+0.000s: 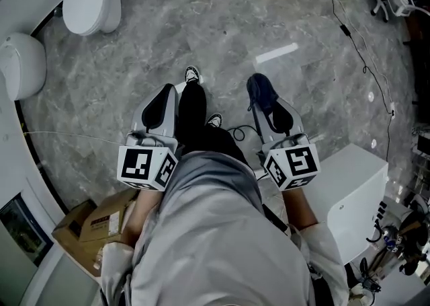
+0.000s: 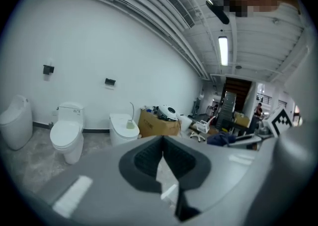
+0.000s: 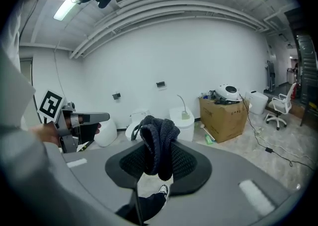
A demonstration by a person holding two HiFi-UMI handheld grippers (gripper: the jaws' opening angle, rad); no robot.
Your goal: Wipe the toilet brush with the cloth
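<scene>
In the lower middle of the head view, the right gripper (image 1: 271, 111) pinches a dark cloth (image 3: 158, 145) that bunches above its jaws, the left gripper (image 2: 162, 151) has its jaws pressed together on nothing, and the brush (image 3: 185, 115) stands on a white toilet (image 3: 181, 126) at mid-frame of the right gripper view.

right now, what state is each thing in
left gripper, jaws shut, nothing between them
right gripper, jaws shut on the cloth
cloth, bunched up, pinched between the right jaws
toilet, lid down
</scene>
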